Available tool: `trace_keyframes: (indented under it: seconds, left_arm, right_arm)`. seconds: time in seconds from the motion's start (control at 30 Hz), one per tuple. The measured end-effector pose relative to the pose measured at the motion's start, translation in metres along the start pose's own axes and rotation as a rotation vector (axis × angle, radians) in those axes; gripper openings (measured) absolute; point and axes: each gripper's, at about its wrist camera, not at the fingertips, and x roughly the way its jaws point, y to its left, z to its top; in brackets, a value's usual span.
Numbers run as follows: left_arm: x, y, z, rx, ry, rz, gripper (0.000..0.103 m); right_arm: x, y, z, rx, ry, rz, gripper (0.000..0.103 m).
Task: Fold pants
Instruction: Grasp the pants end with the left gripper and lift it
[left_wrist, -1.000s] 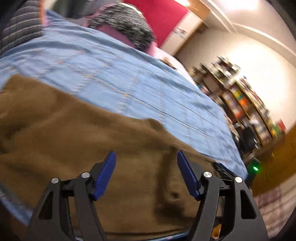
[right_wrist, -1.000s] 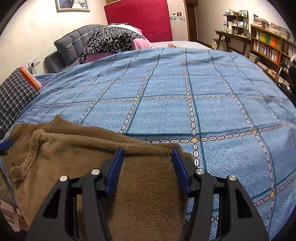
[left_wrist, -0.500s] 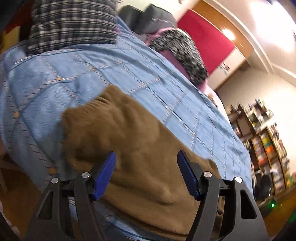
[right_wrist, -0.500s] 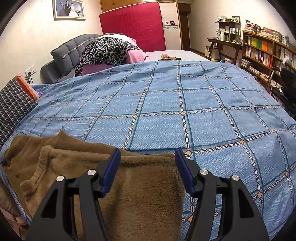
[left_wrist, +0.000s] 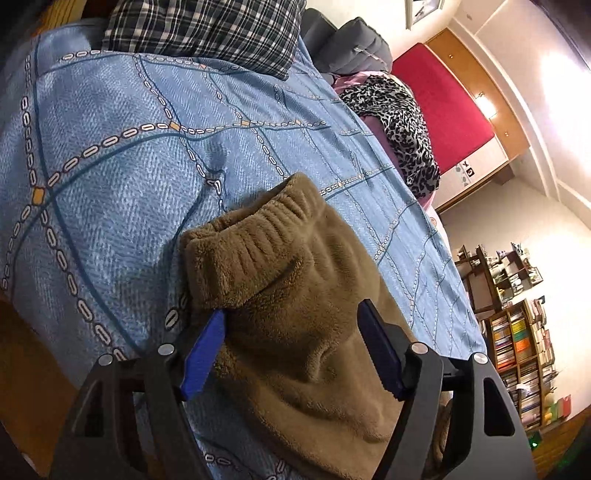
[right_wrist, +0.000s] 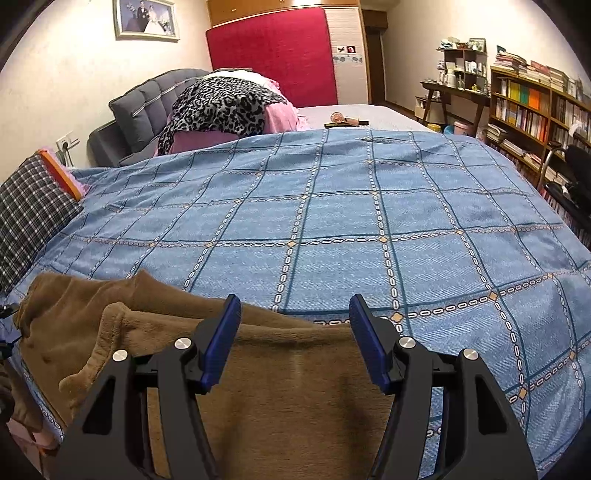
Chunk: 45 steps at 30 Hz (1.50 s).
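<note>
Both grippers, left (left_wrist: 291, 347) and right (right_wrist: 294, 338), gape empty above the pants (right_wrist: 280, 387) (brown fleece).

Black frames, blue fingers (right_wrist: 221, 343), silver screws.

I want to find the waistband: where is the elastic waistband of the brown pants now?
In the left wrist view, the waistband lies on the blue bedspread, just ahead of the open left gripper, below the plaid pillow.
</note>
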Motion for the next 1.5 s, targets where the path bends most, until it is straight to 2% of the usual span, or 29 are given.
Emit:
trace_keyframes:
  seconds: [0.3, 0.53, 0.67, 0.73, 1.07, 1.17, 1.3, 1.37, 1.43, 1.5]
  left_arm:
    - [-0.034, -0.002, -0.004, 0.008, -0.053, -0.016, 0.073]
    - [-0.023, 0.013, -0.007, -0.037, -0.016, 0.032, 0.073]
    - [-0.004, 0.023, -0.012, -0.071, 0.044, 0.012, 0.073]
    - [0.0, 0.023, -0.012, -0.074, 0.042, -0.006, 0.079]
    - [0.014, -0.004, -0.002, -0.049, 0.02, -0.105, 0.079]
    - [0.021, -0.008, -0.003, -0.013, 0.034, -0.084, 0.08]
    - [0.028, 0.008, 0.001, -0.077, 0.044, -0.125, 0.079]
    - [0.027, 0.009, 0.004, -0.092, 0.043, -0.125, 0.069]
    - [0.029, 0.009, 0.005, -0.087, 0.055, -0.113, 0.035]
    - [0.028, 0.007, 0.005, -0.097, 0.057, -0.12, 0.029]
  right_arm:
    - [0.005, 0.01, 0.005, -0.003, 0.007, 0.009, 0.062]
    - [0.009, 0.017, 0.005, -0.017, 0.012, 0.016, 0.062]
    - [0.009, 0.016, 0.004, -0.008, 0.011, 0.016, 0.062]
    - [0.009, 0.015, 0.004, -0.009, 0.011, 0.017, 0.062]
    - [0.011, 0.016, 0.004, -0.012, 0.015, 0.015, 0.062]
    - [0.013, 0.016, 0.003, -0.007, 0.018, 0.013, 0.062]
    - [0.014, 0.016, 0.003, -0.011, 0.018, 0.014, 0.062]
    - [0.014, 0.016, 0.003, -0.008, 0.016, 0.016, 0.062]
    - [0.014, 0.017, 0.003, -0.005, 0.013, 0.018, 0.062]
    - [0.013, 0.016, 0.003, -0.001, 0.009, 0.02, 0.062]
